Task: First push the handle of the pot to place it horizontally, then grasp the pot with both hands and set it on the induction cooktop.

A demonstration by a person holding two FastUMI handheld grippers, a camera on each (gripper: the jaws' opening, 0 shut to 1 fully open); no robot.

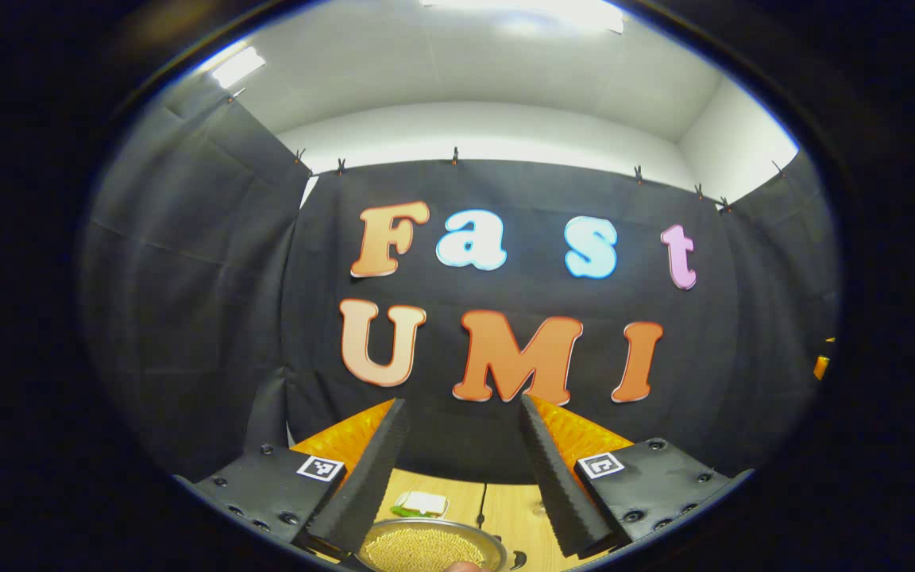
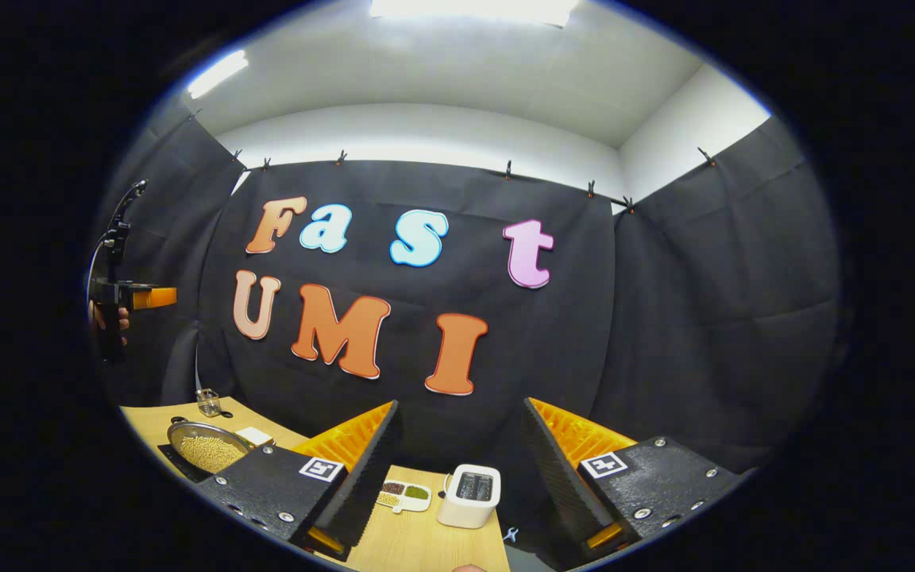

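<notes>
The metal pot (image 1: pixel 430 546), filled with pale yellow grains, sits low on the wooden table (image 1: pixel 505 512), just below and between my left gripper's fingers. The left gripper (image 1: pixel 461 403) is open, raised above the pot and holding nothing. In the right gripper view the same pot (image 2: pixel 207 449) lies far left, resting on a dark flat slab (image 2: pixel 174 461) that looks like the induction cooktop. The right gripper (image 2: pixel 461 403) is open and empty, well to the right of the pot. The left gripper (image 2: pixel 128 298) hangs high above the pot, held by a hand.
A white toaster (image 2: pixel 469 494) stands on the table ahead of the right gripper, with a small white dish of beans (image 2: pixel 403 494) beside it. A small glass jar (image 2: pixel 207 401) stands behind the pot. Another white dish (image 1: pixel 422 503) lies beyond the pot.
</notes>
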